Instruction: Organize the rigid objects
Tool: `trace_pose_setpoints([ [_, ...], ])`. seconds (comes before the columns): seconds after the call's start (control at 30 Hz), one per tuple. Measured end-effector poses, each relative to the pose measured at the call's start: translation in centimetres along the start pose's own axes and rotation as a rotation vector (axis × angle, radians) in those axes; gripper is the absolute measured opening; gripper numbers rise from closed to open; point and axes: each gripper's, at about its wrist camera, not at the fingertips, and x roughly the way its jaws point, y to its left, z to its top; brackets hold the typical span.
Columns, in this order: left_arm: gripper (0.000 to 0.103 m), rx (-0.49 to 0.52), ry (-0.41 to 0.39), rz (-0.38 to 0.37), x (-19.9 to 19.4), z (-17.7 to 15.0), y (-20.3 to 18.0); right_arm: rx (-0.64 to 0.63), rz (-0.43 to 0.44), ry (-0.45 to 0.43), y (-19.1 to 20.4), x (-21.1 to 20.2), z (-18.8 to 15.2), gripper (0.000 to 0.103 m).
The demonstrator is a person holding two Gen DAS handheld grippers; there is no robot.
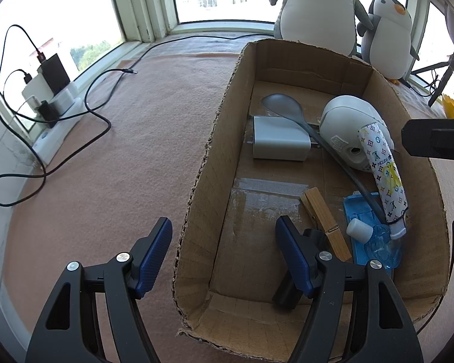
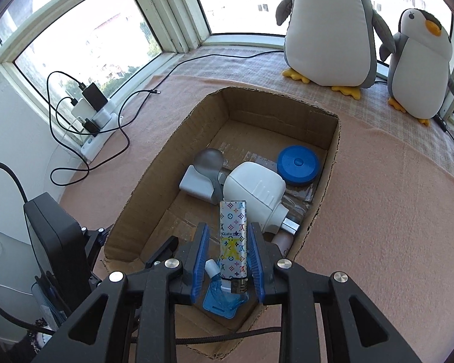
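An open cardboard box sits on a pink cloth. It holds a grey spoon, a white adapter, a white device, a wooden clothespin, a blue tray and a blue round lid. A patterned lighter leans on the white device, its lower end by a small white-capped bottle. My right gripper is open with the lighter between its fingers; a gap shows at the left pad. My left gripper is open and straddles the box's left wall without pressing it.
Two plush penguins stand behind the box by the window. A white power strip with chargers and looping black cables lies at the left sill. Pink cloth stretches left of the box. A tripod leg stands far right.
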Motion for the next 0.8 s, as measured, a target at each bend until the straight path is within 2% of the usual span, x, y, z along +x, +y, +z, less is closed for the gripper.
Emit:
trace_pose_setpoints([
  [0.37, 0.072, 0.006, 0.004, 0.008, -0.1, 0.0, 0.0, 0.004, -0.027, 0.007, -0.7, -0.4, -0.8, 0.032],
  [0.5, 0.072, 0.015, 0.011, 0.018, -0.2, 0.1, -0.1, -0.003, -0.049, 0.001, -0.8, -0.9, -1.2, 0.040],
  [0.6, 0.071, 0.020, 0.017, 0.038, -0.5, 0.1, -0.2, -0.005, -0.065, -0.010, -0.9, -1.6, -1.5, 0.042],
  [0.8, 0.073, 0.025, -0.014, 0.043, -2.7, 0.2, -0.1, -0.029, -0.105, -0.053, -0.5, -3.7, -2.3, 0.053],
])
